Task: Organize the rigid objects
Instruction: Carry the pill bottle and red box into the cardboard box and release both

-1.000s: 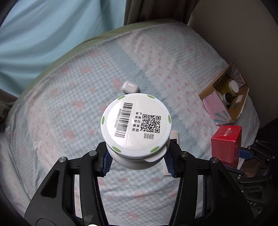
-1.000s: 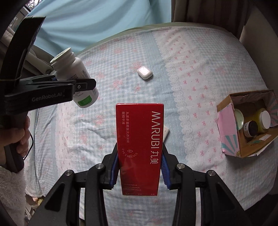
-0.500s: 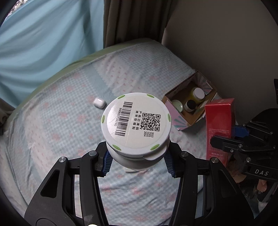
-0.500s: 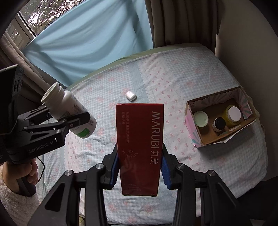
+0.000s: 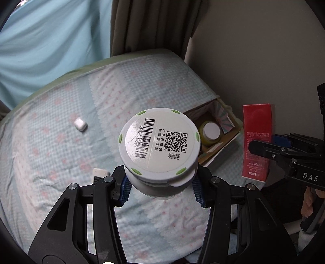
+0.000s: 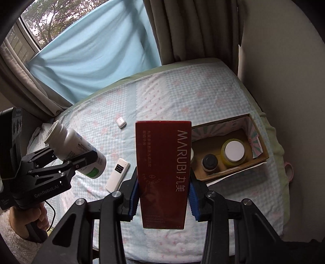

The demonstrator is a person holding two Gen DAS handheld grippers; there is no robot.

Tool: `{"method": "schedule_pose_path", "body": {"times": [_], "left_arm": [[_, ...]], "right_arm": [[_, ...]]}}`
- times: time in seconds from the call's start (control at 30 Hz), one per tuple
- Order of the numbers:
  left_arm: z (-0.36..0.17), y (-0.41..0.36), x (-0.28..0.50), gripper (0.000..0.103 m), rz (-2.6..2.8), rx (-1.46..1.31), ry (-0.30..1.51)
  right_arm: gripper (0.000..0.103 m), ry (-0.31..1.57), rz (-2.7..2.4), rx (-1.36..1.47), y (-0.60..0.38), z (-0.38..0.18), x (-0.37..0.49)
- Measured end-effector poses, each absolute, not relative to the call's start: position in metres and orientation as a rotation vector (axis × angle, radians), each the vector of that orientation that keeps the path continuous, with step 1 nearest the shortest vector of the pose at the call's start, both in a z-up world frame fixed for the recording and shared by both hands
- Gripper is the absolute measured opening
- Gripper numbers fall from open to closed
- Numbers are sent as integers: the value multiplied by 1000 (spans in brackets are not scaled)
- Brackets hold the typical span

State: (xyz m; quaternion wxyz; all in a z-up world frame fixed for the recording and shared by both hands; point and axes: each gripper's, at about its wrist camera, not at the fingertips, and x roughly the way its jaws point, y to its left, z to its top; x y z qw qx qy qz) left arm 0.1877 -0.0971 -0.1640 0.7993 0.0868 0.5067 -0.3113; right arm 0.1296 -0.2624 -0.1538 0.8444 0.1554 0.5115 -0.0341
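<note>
Both grippers clamped on their loads above the bed.

The left gripper [image 5: 161, 187] squeezed a white bottle [image 5: 159, 147], base toward the camera; the right gripper [image 6: 163, 200] pinched the red box [image 6: 163, 172] lengthwise along its fingers.

Just the room itself here: a bed [image 6: 213, 97] with a pale blue checked cover dotted with little pink bows, green edge showing at the far side. Behind it a light blue curtain [image 6: 97, 56] covers the window, with heavier brown-grey drapes [image 6: 195, 28] bunched at the corner. Plain beige wall [image 5: 254, 50] on the right. Trees [image 6: 52, 12] are visible through the glass up top.
</note>
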Motion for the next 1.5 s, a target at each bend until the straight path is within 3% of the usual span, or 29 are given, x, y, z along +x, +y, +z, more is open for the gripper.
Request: {"method": "schedule_pose_path", "body": {"times": [0.37, 0.63, 0.97, 1.37, 1.47, 1.5], "left_arm": [[-210, -192, 198, 46, -627, 147, 1158], [-281, -221, 216, 46, -579, 133, 1275], [-363, -252, 223, 46, -552, 211, 1413], [-390, -272, 224, 47, -544, 350, 1440], [-387, -274, 222, 57, -560, 344, 1424], [-384, -272, 221, 86, -577, 326, 1418]], "right_arm": [[38, 1130, -77, 301, -371, -189, 146], [38, 1226, -106, 279, -431, -236, 184], [38, 1352, -103, 281, -465, -312, 206], [38, 1374, -87, 132, -463, -356, 220], [43, 1348, -98, 114, -462, -355, 223], [57, 1324, -101, 118, -463, -352, 223]]}}
